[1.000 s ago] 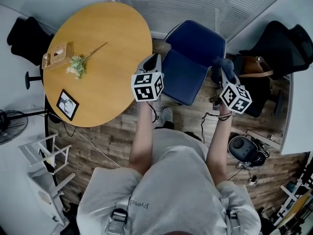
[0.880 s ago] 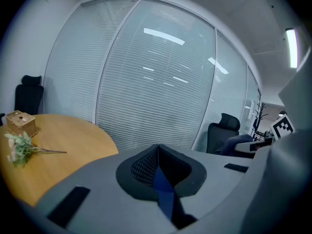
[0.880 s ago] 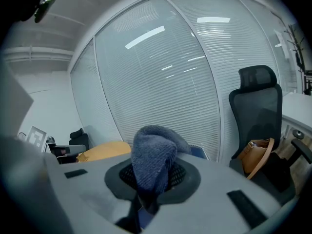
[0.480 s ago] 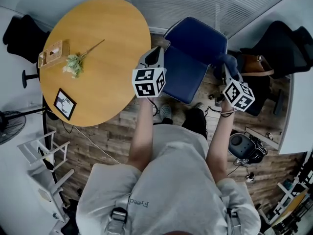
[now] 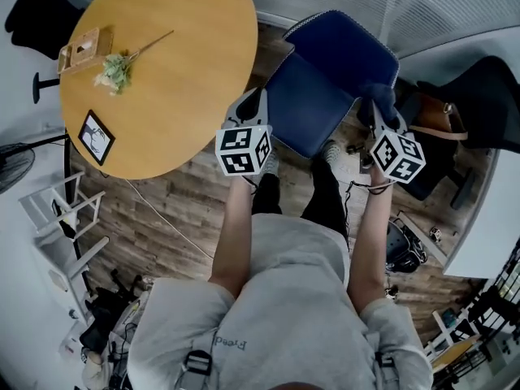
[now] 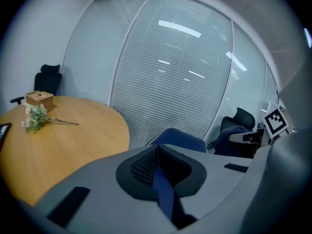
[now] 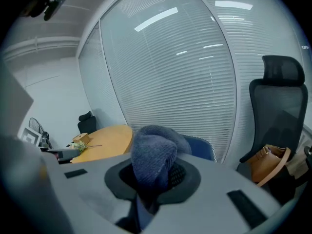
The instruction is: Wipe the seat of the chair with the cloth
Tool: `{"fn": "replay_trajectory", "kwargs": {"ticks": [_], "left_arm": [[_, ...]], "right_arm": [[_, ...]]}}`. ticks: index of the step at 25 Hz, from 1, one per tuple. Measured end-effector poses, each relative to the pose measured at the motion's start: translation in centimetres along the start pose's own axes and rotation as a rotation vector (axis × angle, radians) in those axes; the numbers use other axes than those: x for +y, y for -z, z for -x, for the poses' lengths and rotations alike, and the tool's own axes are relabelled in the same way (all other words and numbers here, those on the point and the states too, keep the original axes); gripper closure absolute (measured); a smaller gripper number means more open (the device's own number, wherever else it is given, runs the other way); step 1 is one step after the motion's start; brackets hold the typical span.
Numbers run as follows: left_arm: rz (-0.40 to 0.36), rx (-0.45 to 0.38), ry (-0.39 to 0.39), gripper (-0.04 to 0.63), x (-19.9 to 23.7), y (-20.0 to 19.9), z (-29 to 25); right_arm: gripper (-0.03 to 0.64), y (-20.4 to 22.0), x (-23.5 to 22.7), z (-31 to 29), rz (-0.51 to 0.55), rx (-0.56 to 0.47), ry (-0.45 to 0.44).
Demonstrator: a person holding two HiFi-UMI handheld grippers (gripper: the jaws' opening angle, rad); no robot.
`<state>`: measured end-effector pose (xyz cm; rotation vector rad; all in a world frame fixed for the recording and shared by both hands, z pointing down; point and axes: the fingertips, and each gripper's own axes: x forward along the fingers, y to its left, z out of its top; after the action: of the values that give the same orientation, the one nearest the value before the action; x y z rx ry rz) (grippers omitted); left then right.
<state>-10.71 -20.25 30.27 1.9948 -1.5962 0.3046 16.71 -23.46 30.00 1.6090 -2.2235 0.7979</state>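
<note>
— Wood planks cover the floor (image 5: 187, 210) of this office room, and slatted blinds (image 5: 455, 6) run along the far wall. Where is the cloth?

— It is bunched in the right gripper (image 7: 151, 184), whose jaws are clamped on it. The cloth (image 7: 153, 157) is blue-grey and bulges up past the fingertips. From the head view it hangs at the right edge of the blue chair (image 5: 313, 104), near the back corner of the seat.

— Is it touching the seat?

— I cannot tell. From above, the wad hides that edge and the gripper's own tips.

— And the left gripper (image 6: 157, 169)?

— Its jaws meet at the tips and nothing is held. It sits just beside the seat's left edge, between the chair and a round wooden table (image 5: 187, 112).

— What lies on the table?

— A flower sprig (image 5: 118, 67) lies toward its far left. A small wooden box (image 5: 81, 49) sits just beyond the sprig. A framed picture (image 5: 96, 135) lies flat near the left rim.

— What is right of the chair?

— A brown bag (image 5: 443, 119) rests on a black office chair (image 5: 487, 88), which the picture's right edge cuts off.

— Is anything else hard to see?

— The blue chair's legs are hidden under its seat. The person's arms and torso cover the near floor. A white rack (image 5: 69, 218) at the near left is only partly visible.
</note>
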Motion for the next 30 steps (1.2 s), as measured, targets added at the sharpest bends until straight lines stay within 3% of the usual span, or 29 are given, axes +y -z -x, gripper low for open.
{"fn": "replay_trajectory", "kwargs": {"ticks": [9,14,20,24,30], "left_arm": [[0.071,0.128,-0.076,0.568,-0.8,9.8,-2.3],[0.066,0.119,-0.099,0.568,-0.6,13.1,-5.8],[0.106,0.118,-0.093,0.568,0.4,18.3,-8.8],[0.143,0.153,-0.109,0.568,1.2,23.0,-9.7],[0.170,0.123,-0.136,0.568,3.4,25.6,-10.4]], "right_arm": [[0.565,6.7,-2.0,-6.3,0.081,0.163,-0.131],[0.565,11.0,-2.1,-11.2,0.059,0.218,-0.216],[0.565,15.3,-1.4,-17.6,0.158,0.274,-0.314],[0.565,16.1,-2.6,-22.8,0.117,0.264,-0.339],[0.565,16.6,-1.9,-29.6,0.287,0.188,-0.286]]}}
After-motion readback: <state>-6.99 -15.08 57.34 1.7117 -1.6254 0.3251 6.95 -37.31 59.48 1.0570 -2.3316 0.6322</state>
